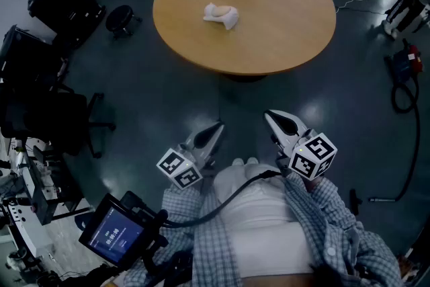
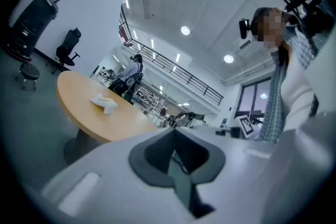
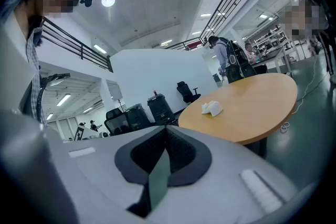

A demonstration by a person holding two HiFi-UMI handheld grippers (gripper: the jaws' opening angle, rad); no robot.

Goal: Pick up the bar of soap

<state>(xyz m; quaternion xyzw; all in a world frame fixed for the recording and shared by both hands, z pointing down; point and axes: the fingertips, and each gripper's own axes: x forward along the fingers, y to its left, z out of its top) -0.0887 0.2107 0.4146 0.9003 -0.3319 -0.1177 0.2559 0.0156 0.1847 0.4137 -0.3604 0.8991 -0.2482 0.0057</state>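
The bar of soap (image 1: 218, 9) is a pale beige lump lying on a white holder (image 1: 229, 17) near the middle of a round wooden table (image 1: 282, 30). It shows small and far off in the left gripper view (image 2: 103, 104) and in the right gripper view (image 3: 212, 108). Both grippers hang close to the person's body, well short of the table. My left gripper (image 1: 218, 126) is shut with nothing in it, its jaws meeting (image 2: 173, 132). My right gripper (image 1: 269, 115) is shut and empty too (image 3: 165, 129).
Dark floor lies between me and the table. Black office chairs (image 1: 47, 111) and a stool (image 1: 121, 18) stand at the left. A cable (image 1: 403, 97) trails over the floor at the right. A screen device (image 1: 115, 232) hangs at my lower left. Other people stand in the background (image 2: 134, 68).
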